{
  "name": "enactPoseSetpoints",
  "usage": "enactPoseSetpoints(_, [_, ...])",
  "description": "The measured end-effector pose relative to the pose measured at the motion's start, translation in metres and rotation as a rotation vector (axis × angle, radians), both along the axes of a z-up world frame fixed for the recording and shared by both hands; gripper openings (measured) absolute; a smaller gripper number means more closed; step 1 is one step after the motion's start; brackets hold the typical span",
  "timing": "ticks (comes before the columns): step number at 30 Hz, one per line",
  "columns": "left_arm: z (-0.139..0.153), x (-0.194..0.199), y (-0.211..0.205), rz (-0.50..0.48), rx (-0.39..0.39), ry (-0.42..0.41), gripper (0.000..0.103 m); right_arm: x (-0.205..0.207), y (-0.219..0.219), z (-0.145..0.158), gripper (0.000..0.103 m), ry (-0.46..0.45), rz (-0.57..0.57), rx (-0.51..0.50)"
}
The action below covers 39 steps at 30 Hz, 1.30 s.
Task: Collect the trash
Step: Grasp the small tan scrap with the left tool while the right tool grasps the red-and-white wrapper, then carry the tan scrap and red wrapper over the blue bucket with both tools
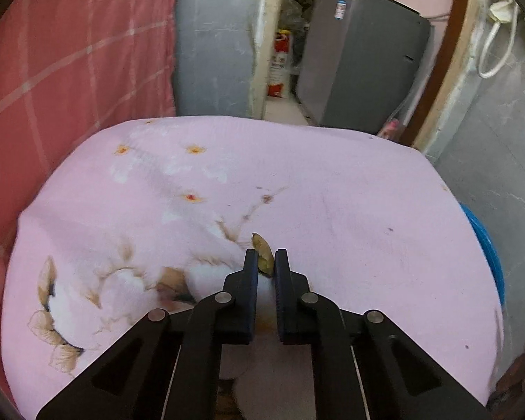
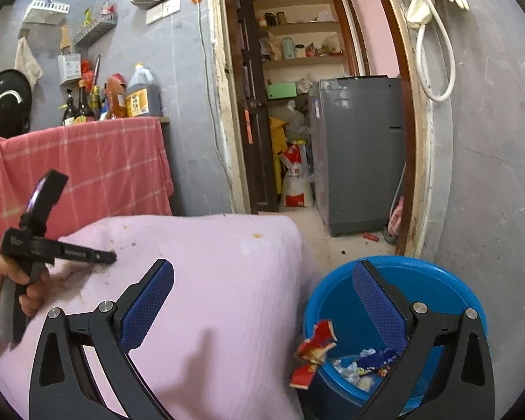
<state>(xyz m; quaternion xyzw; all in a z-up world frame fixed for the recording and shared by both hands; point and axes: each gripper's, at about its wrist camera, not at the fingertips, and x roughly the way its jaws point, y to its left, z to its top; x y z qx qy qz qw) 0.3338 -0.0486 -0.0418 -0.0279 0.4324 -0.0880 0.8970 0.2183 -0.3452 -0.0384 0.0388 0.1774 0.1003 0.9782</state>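
A small yellow-brown scrap lies on the pink floral cloth that covers the counter, roughly midway across it and toward the near edge. The left hand-held gripper is clamped on this scrap: its two black fingers stand close together with the scrap pinched between the tips, and the tips rest at the cloth surface. In the right wrist view the same tool appears at the left side of the counter, held by a person's hand, its nose angled down onto the cloth.

The right hand-held gripper hangs over the right-hand edge of the counter with its jaws spread wide and nothing between them. Its blue-padded fingers straddle the cloth edge on one side and the bin on the other.

A blue bin stands on the floor just beside the counter's right edge. It holds wrappers, and a red-and-white wrapper hangs over its near rim.

Behind the counter's far left corner a red checked cloth drapes over a raised surface. Beyond the far edge, a doorway opens onto a grey appliance.
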Motion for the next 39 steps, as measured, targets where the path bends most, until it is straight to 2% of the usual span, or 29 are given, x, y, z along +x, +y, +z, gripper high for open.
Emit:
enactPoseSetpoints(10, [0.022, -0.021, -0.061, -0.179, -0.091, -0.06, 0.006, -0.008, -0.009, -0.001, 0.103, -0.028, -0.01, -0.003])
enactPoseSetpoints(14, [0.024, -0.026, -0.089, -0.23, -0.116, -0.051, 0.006, -0.006, -0.015, -0.007, 0.103, -0.005, -0.03, -0.003])
enactPoseSetpoints(17, [0.022, -0.03, -0.101, -0.257, -0.127, -0.043, 0.006, -0.002, -0.022, -0.013, 0.096, 0.023, -0.048, 0.001])
enactPoseSetpoints(21, [0.018, -0.033, -0.116, -0.283, -0.141, -0.028, 0.006, 0.009, -0.028, -0.026, 0.078, 0.094, -0.08, -0.008])
enactPoseSetpoints(26, [0.01, -0.035, -0.13, -0.319, -0.158, -0.011, 0.006, 0.024, -0.028, -0.047, 0.062, 0.189, -0.092, -0.024])
enactPoseSetpoints(30, [0.005, -0.031, -0.134, -0.338, -0.146, -0.014, 0.006, 0.032, -0.032, -0.059, 0.062, 0.243, -0.087, -0.001])
enactPoseSetpoints(35, [0.001, -0.029, -0.133, -0.337, -0.16, -0.008, 0.006, 0.033, -0.042, -0.066, 0.062, 0.272, -0.088, 0.064])
enactPoseSetpoints(39, [0.001, -0.031, -0.134, -0.338, -0.157, -0.01, 0.006, 0.03, -0.048, -0.067, 0.061, 0.281, -0.101, 0.074])
